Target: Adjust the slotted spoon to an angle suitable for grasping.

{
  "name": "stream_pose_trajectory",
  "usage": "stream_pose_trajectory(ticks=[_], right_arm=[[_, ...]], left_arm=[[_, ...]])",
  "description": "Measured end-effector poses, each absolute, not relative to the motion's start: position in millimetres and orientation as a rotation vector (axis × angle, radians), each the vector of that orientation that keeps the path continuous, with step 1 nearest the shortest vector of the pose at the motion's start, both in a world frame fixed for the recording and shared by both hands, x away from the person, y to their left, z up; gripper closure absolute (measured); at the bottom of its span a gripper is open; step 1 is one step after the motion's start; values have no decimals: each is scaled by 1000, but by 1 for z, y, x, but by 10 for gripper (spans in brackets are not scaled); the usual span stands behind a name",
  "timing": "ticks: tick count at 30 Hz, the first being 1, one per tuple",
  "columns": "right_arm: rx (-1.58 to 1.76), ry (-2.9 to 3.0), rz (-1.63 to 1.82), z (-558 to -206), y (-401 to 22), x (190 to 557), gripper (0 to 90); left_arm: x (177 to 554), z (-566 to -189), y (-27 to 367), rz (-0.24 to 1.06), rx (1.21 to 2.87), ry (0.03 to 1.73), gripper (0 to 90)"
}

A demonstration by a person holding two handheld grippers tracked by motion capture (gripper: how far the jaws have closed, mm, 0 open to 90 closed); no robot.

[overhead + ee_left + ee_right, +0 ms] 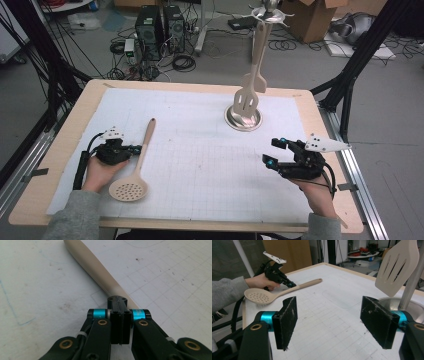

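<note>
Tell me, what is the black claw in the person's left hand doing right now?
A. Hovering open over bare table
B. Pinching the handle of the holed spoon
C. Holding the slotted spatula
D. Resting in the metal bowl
B: the left gripper has its jaws closed on the handle of the skimmer spoon, which lies on the table with its holed head toward the person.
</note>
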State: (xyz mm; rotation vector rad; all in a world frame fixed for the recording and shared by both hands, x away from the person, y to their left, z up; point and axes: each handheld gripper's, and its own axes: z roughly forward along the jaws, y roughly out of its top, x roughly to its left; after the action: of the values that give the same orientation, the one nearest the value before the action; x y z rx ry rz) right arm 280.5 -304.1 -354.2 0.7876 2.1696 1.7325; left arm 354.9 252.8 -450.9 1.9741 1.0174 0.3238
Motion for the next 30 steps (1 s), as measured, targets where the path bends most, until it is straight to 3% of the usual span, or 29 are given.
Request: stream_pose_trajectory(ticks=[30], right_arm=[[841,2173,1719,-361,-310,279,292]], left_arm=[[376,-444,230,281,2095,923,898]])
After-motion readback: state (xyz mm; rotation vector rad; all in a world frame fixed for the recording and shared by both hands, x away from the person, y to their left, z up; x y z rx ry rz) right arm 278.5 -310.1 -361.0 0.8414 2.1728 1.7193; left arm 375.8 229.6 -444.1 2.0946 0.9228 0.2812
